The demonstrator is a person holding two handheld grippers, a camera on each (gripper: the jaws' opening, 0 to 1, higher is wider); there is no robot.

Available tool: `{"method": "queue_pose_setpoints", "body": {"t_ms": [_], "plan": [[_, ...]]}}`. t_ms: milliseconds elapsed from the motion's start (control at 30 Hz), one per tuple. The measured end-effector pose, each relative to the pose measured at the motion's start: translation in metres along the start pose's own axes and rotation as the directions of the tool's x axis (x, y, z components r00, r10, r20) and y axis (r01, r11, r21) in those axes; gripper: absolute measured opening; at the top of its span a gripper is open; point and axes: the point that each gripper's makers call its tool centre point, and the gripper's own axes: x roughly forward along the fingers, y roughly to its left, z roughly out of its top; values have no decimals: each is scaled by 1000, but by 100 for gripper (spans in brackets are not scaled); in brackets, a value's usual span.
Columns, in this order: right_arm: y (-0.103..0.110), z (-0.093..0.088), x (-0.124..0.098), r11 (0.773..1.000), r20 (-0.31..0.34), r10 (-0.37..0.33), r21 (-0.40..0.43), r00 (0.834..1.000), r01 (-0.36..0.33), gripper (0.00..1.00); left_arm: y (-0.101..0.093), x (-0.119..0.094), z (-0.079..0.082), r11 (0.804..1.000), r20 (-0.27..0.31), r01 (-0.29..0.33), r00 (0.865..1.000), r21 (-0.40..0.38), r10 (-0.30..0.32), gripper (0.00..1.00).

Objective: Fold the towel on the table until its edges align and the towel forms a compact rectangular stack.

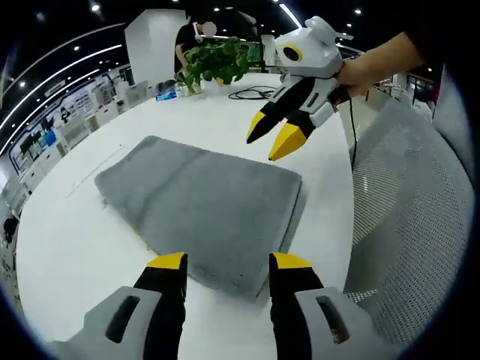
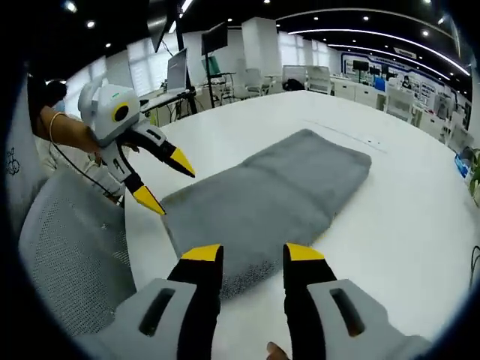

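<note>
Lying flat mid-tabletop (image 1: 67,247), the grey towel (image 1: 202,210) looks already folded into a thick rectangle with edges roughly matched, so perhaps a tidy-up remains, while the left claw (image 1: 225,264) and right claw (image 2: 251,251) hover just over opposite ends, jaws parted, gripping nothing.

1. The towel (image 1: 202,206) is a uniform mid-grey with no printed pattern (its pile gives a faint mottled look).
2. The table (image 1: 67,240) is plain white.
3. The left gripper (image 1: 227,264) has black jaws tipped in yellow on a light grey body.
4. The right gripper (image 2: 251,253) carries the same black, yellow and grey scheme.
5. The chair (image 1: 420,225) is pale grey with a fine dotted mesh pattern.
6. The potted plant (image 1: 217,64) has green leaves.
7. The cable (image 1: 251,93) on the table is black.
</note>
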Motion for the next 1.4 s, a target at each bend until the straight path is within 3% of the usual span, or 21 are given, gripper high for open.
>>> {"method": "queue_pose_setpoints", "body": {"t_ms": [133, 367, 500, 667, 733, 833, 1000, 1300, 1400], "plan": [[6, -4, 0, 999, 8, 32, -2, 999, -32, 31, -11, 0, -7, 1000, -9, 21, 1000, 18, -21, 42], [21, -22, 2, 995, -31, 66, -76, 997, -68, 31, -26, 0, -11, 992, -52, 41, 998, 121, -35, 36], [26, -32, 2, 989, -72, 73, -123, 995, -81, 31, -22, 6, -14, 985, -88, 28, 996, 173, -12, 35], [23, -47, 9, 978, -124, 63, -189, 990, -86, 30, -15, 14, -18, 986, -105, 25, 994, 162, -8, 33], [19, -53, 12, 970, -147, 49, -229, 988, -82, 30, -13, 15, -19, 986, -111, 26, 994, 166, -7, 32], [15, -57, 13, 932, -198, 4, -354, 980, -75, 29, -12, 15, -22, 978, -144, 36, 990, 203, -7, 30], [14, -63, 17, 930, -207, 5, -358, 978, -80, 27, -9, 19, -21, 988, -134, 31, 991, 152, -11, 26], [9, -72, 27, 911, -239, -6, -402, 971, -94, 21, -7, 19, -21, 979, -143, 57, 989, 198, -29, 20], [7, -69, 28, 917, -222, -8, -391, 975, -82, 19, -7, 19, -21, 981, -140, 61, 990, 187, -35, 18]]}}
